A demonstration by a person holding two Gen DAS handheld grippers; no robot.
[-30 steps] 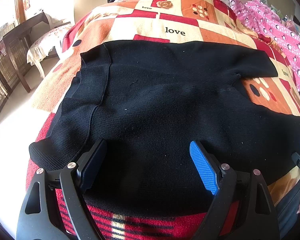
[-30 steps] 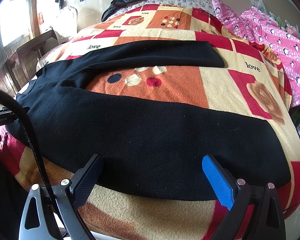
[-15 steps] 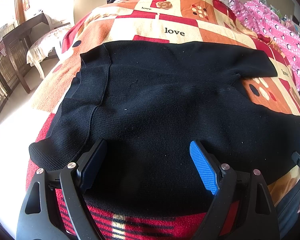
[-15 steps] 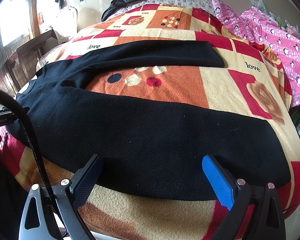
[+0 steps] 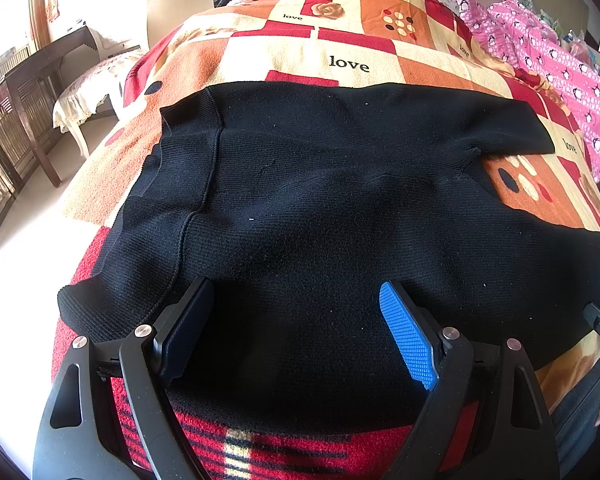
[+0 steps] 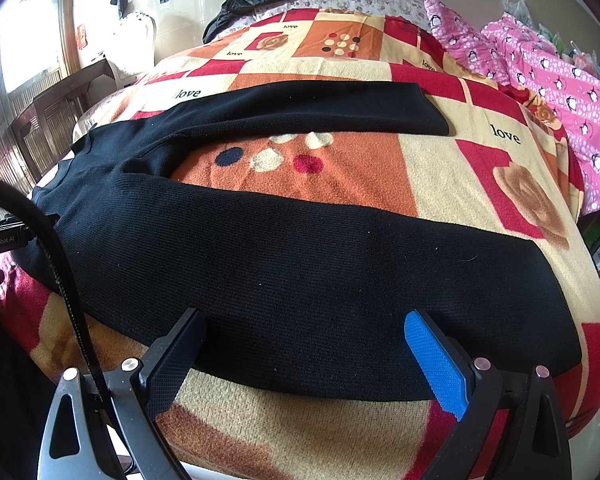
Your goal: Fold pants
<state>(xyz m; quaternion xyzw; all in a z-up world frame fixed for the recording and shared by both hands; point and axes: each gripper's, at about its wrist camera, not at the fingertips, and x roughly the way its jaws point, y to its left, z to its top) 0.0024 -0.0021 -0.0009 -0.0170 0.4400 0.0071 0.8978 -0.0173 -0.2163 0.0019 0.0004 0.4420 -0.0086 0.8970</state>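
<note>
- The left gripper (image 5: 296, 320) sits low over the waist end of the black pants (image 5: 340, 220), its fingers spread wide and holding nothing.
- The right gripper (image 6: 306, 354) hovers at the near edge of the nearer trouser leg, fingers likewise apart and empty.
- The pants lie flat on the patterned blanket (image 6: 440, 184), legs splayed in a V.
- Only the left wrist view shows the waistband (image 5: 188, 152); only the right wrist view shows both leg ends and the blanket between them.
- A pink quilt (image 6: 560, 80) lies beyond.
</note>
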